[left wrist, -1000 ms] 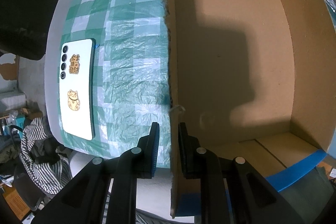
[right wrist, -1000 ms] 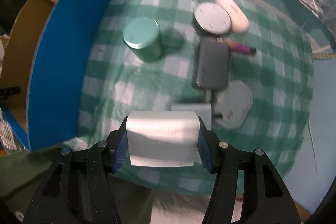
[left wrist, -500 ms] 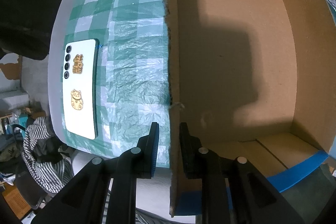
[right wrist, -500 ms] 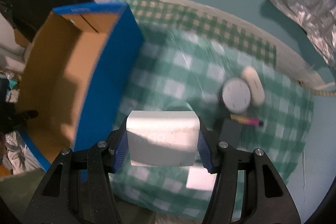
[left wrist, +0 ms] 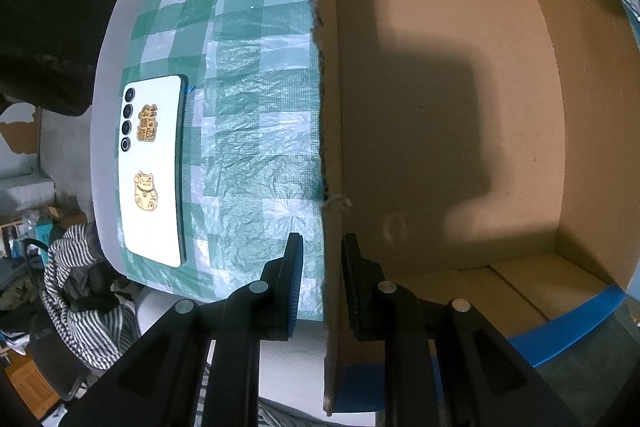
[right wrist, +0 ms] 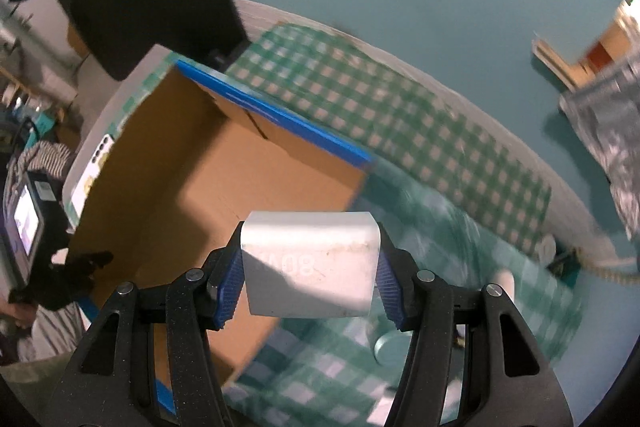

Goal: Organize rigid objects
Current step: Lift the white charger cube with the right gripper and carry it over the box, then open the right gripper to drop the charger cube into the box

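An open cardboard box (left wrist: 440,107) with blue outer faces stands on the green checked cloth. My left gripper (left wrist: 322,247) points down and is shut on the box's near wall, one pad outside and one inside. The box floor is bare and crossed by a shadow. My right gripper (right wrist: 310,253) is shut on a white rectangular block (right wrist: 310,267) with faint raised lettering. It holds the block in the air over the box's (right wrist: 192,187) right-hand wall. A white phone (left wrist: 154,167) with gold cat stickers lies outside the box, near the table's left edge.
Part of a teal round tin (right wrist: 390,347) shows on the cloth under the right fingers, with other small blurred items further right. Crumpled silver foil (right wrist: 612,131) hangs at the far right. Striped clothing (left wrist: 84,291) lies below the table edge.
My right gripper has risen and swung left with the white block, from above the loose items to over the box's edge. The left gripper and the box have stayed put.
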Available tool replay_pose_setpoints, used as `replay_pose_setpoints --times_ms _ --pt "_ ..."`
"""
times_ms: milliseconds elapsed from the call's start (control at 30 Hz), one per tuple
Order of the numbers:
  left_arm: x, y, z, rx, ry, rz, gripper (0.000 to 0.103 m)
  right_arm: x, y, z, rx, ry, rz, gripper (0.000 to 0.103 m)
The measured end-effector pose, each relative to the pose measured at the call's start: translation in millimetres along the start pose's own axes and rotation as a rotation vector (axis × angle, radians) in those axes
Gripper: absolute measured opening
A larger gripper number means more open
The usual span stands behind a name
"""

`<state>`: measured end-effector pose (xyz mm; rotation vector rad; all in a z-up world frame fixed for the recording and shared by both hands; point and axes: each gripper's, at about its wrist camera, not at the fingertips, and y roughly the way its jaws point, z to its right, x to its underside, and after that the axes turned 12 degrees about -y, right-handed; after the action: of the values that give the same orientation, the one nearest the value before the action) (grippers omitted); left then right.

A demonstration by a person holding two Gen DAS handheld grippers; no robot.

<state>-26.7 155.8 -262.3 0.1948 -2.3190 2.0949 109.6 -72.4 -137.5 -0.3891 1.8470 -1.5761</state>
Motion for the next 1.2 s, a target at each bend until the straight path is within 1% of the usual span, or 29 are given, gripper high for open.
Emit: replay_pose_setpoints --times_ms 167,267,400,567,767,933,1100,1167,1200 --pt "-1.2 3.2 0.5 0.0 -0.001 -0.005 0.021 -17.9 26.5 -17.7 -0.01 -0.073 -0.04 0.058" --pt "-1.9 2.9 0.6 0.005 -0.005 -0.007 0.021 -22.3 43.9 -24.9 -0.008 -0.11 -0.076 0.058" --pt "-2.9 3.2 -0.7 0.011 -0.011 -0.01 0.021 -24.2 59.8 -28.4 -0.003 -0.128 -0.116 0.058" --pt "-2.4 6.0 -6.7 0.019 -0.019 -0.018 0.021 -18.6 76.1 -26.3 0.005 -0.133 -0.176 0.058" --pt "1.6 12.0 -10.3 0.015 -0.028 -0.032 0.021 -3.1 77.7 -23.4 0.004 -0.136 -0.211 0.058" --pt "5.3 17.9 -9.6 -0.001 -0.023 -0.051 0.021 9.3 81.6 -15.8 -0.001 -0.107 -0.222 0.058" --pt "7.4 16.6 -5.7 -0.004 -0.012 -0.042 0.021 9.8 75.5 -16.5 0.012 -0.096 -0.187 0.058" --pt "6.1 15.5 -2.9 -0.011 -0.006 -0.04 0.021 8.3 70.3 -16.5 0.023 -0.092 -0.166 0.061" --pt "5.8 15.1 -2.0 -0.012 -0.002 -0.038 0.021 7.1 67.9 -15.9 0.029 -0.09 -0.156 0.064"
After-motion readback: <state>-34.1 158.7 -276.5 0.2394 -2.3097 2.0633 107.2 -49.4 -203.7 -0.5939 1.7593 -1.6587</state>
